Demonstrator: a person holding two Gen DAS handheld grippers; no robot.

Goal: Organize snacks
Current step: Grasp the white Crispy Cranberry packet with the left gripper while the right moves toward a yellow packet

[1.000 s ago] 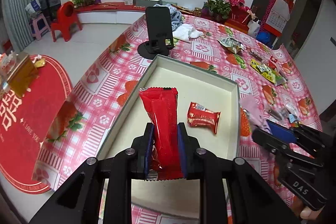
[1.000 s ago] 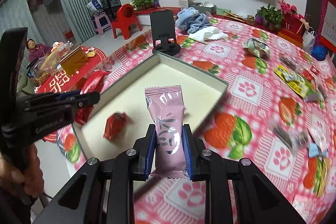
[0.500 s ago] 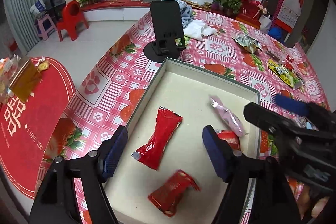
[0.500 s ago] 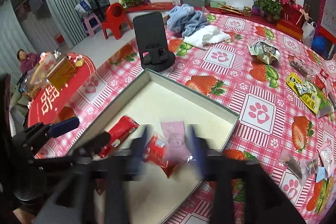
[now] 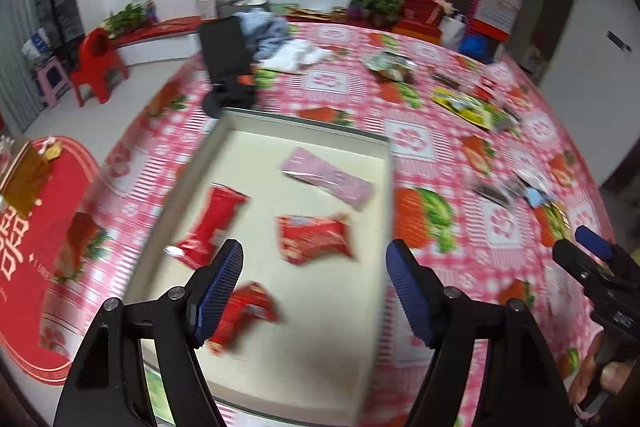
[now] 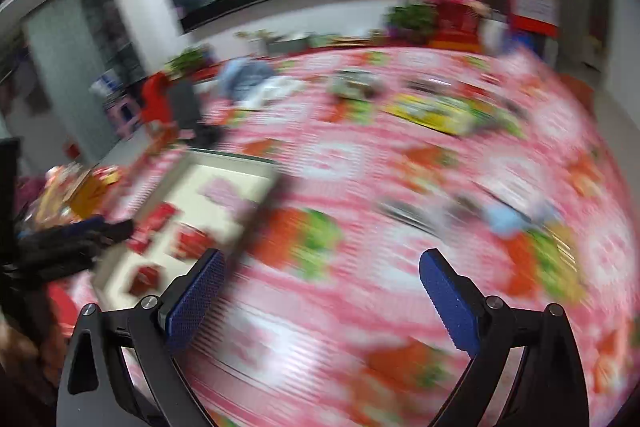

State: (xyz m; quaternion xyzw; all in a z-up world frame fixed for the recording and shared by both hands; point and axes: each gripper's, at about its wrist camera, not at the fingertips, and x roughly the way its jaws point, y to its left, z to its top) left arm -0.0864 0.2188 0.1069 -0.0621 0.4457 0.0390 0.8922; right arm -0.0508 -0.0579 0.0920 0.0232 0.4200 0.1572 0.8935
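A shallow cream box [image 5: 384, 227] lies on the pink strawberry tablecloth. In it lie a long red packet [image 5: 208, 225], a red wrapped snack [image 5: 314, 237], a small red snack [image 5: 244, 311] and a pink packet [image 5: 328, 179]. My left gripper [image 5: 314, 291] is open and empty above the box's near part. My right gripper [image 6: 320, 295] is open and empty over the cloth to the right of the box [image 6: 264, 167]; that view is blurred. It also shows at the right edge of the left wrist view [image 5: 596, 267].
Loose snacks lie scattered on the cloth to the right, among them a yellow-green packet [image 5: 464, 105], a foil bag [image 5: 390, 65] and small dark and blue wrappers [image 5: 516, 189]. A black phone stand [image 5: 226, 67] and crumpled cloths [image 5: 276, 39] stand beyond the box.
Both grippers opened and dropped their packets into the box: the long red one from the left, the pink one from the right. The right gripper then swung right, away from the box.
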